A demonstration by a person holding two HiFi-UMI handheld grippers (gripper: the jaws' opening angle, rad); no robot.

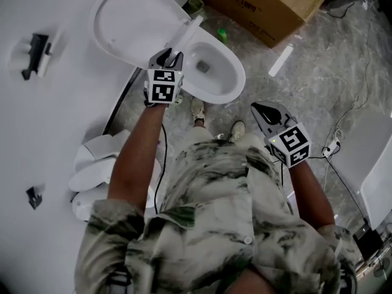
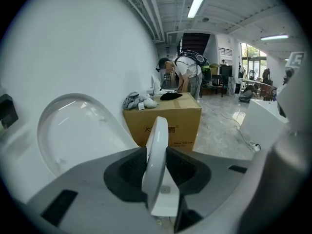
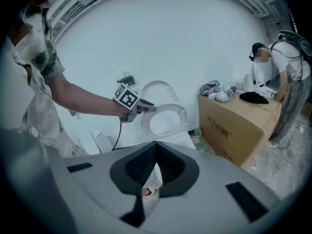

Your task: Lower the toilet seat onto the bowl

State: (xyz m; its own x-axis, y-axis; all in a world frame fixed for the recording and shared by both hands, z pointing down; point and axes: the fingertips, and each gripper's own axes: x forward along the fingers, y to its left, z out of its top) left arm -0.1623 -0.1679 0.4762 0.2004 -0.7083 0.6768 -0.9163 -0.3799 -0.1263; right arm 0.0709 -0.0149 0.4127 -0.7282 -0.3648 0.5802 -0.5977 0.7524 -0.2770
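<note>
The white toilet bowl (image 1: 229, 78) stands against the wall, its lid (image 1: 131, 23) raised. The toilet seat (image 1: 187, 34) stands tilted partway between lid and bowl. My left gripper (image 1: 173, 56) is shut on the seat's front rim; in the left gripper view the seat (image 2: 158, 145) stands edge-on between the two pads, with the lid (image 2: 73, 130) behind. My right gripper (image 1: 262, 111) hangs to the right of the bowl, shut with nothing in it. The right gripper view shows its jaws (image 3: 156, 147) meeting, and beyond them the seat (image 3: 168, 118) and the left gripper (image 3: 145, 108).
A large cardboard box (image 1: 263, 5) stands right of the toilet, a green bottle (image 1: 222, 35) beside it. White ceramic parts (image 1: 98, 164) lie on the floor at the left. A white fixture (image 1: 373, 164) and cables (image 1: 343, 124) are at the right. Another person (image 3: 285, 82) bends over the box.
</note>
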